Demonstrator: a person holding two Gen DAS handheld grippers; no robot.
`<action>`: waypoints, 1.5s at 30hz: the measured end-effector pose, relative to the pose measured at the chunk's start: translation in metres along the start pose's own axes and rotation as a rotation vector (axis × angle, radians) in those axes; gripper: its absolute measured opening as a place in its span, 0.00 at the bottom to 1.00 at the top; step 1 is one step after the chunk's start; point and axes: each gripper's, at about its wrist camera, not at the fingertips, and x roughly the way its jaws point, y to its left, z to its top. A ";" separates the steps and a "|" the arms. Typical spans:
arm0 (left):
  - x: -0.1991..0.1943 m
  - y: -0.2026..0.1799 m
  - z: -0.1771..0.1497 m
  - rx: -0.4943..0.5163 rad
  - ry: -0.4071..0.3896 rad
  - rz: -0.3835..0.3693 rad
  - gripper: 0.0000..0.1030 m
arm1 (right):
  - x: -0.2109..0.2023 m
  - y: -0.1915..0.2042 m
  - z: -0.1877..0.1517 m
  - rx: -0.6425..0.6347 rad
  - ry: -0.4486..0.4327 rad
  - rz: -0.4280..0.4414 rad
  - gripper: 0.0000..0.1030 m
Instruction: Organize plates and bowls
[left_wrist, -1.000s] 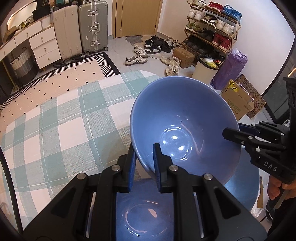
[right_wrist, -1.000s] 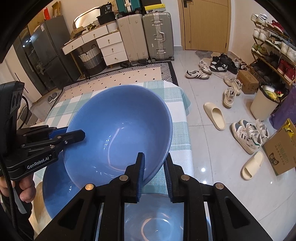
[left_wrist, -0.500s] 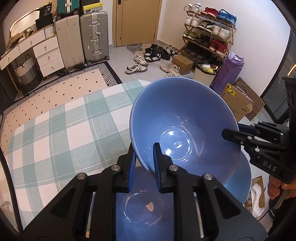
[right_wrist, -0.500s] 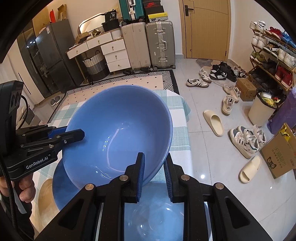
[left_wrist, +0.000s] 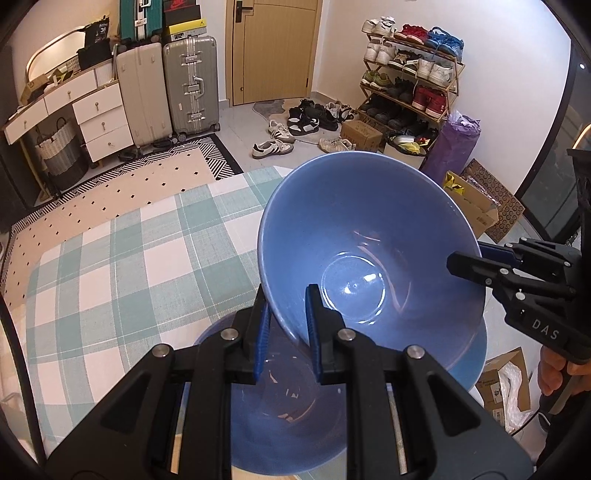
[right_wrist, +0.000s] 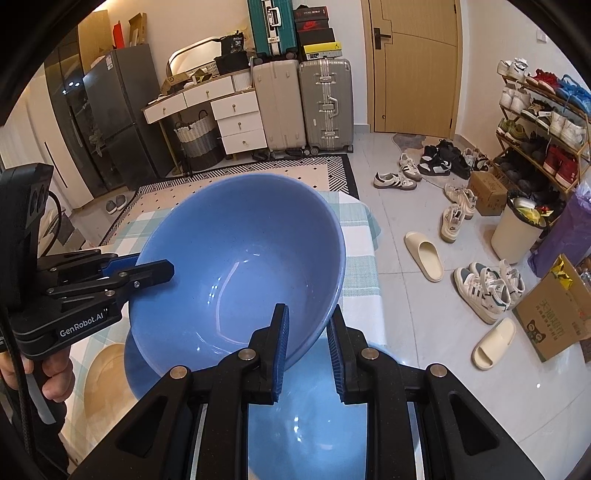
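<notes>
Blue bowl (left_wrist: 369, 236); only right wrist shows yellow plate (right_wrist: 99, 373)

Pale tiled floor (right_wrist: 413, 295), wooden door (right_wrist: 413, 66), suitcases (right_wrist: 303, 103), crowded shoe rack (left_wrist: 410, 85), patterned rug (left_wrist: 122, 184).

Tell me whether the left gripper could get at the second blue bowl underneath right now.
Probably not: the left gripper is shut on the rim of the lifted blue bowl, shared with the right gripper, and that bowl hangs over the lower bowl.
</notes>
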 end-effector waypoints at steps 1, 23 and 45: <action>-0.004 -0.001 -0.003 0.000 -0.006 0.001 0.14 | -0.003 0.002 -0.002 -0.005 -0.003 -0.002 0.21; -0.071 0.004 -0.057 -0.041 -0.054 0.056 0.14 | -0.034 0.049 -0.026 -0.082 -0.027 0.022 0.22; -0.067 0.051 -0.097 -0.134 -0.022 0.114 0.14 | 0.004 0.098 -0.034 -0.167 0.047 0.064 0.23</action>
